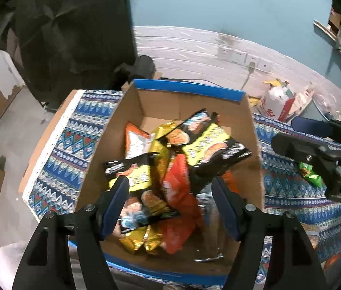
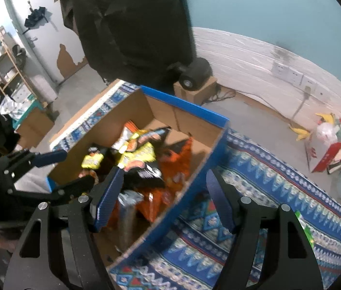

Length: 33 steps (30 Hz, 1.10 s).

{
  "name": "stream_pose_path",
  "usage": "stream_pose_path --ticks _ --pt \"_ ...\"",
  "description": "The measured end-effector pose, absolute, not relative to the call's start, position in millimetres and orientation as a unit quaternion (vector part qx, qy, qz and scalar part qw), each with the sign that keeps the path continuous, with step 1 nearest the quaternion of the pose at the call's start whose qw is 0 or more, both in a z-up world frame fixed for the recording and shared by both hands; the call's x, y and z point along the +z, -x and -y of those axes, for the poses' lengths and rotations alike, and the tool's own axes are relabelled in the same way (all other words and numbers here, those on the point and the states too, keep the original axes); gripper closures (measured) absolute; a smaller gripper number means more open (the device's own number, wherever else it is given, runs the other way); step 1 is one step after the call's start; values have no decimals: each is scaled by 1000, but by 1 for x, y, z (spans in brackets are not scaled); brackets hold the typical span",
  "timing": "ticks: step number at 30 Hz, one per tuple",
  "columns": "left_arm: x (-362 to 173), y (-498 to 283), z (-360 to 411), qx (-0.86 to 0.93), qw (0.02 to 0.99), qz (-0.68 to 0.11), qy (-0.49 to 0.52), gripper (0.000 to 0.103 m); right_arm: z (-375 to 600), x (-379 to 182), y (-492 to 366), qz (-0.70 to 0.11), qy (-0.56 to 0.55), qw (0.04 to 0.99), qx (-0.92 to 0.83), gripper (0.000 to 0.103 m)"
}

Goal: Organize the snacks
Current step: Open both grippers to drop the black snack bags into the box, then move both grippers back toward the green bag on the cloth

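A cardboard box with a blue rim stands on the patterned cloth and holds several snack packets. A black-and-yellow packet lies tilted and blurred on top of the pile, above orange and gold packets. My left gripper hangs open over the box with nothing pinched between its fingers. My right gripper is open too, its fingers astride the box's right wall. A green packet lies on the cloth outside the box, under the right gripper.
The blue patterned cloth covers a low table. A white and red bag sits on the floor behind it, near wall sockets. A dark garment hangs at the back left, with a black fan on a small carton.
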<state>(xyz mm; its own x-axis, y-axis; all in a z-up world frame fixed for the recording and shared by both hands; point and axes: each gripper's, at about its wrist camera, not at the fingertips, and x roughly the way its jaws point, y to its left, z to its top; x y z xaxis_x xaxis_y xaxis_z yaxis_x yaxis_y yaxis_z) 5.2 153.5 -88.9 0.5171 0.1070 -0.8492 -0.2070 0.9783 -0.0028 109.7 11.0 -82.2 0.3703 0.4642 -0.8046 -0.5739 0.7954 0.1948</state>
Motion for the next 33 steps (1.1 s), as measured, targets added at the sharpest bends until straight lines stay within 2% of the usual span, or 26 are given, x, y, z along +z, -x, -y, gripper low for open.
stream_pose_path --ticks 16,25,33 --pt "-82 -25 -70 37 874 -484 -16 30 84 -85 -104 -471 57 841 261 30" --pt "-88 -38 -25 13 874 -481 -68 26 143 -88 -106 -474 55 851 220 27" --pt "-99 -56 4 -20 865 -497 -71 23 199 -106 -117 -500 35 848 170 27"
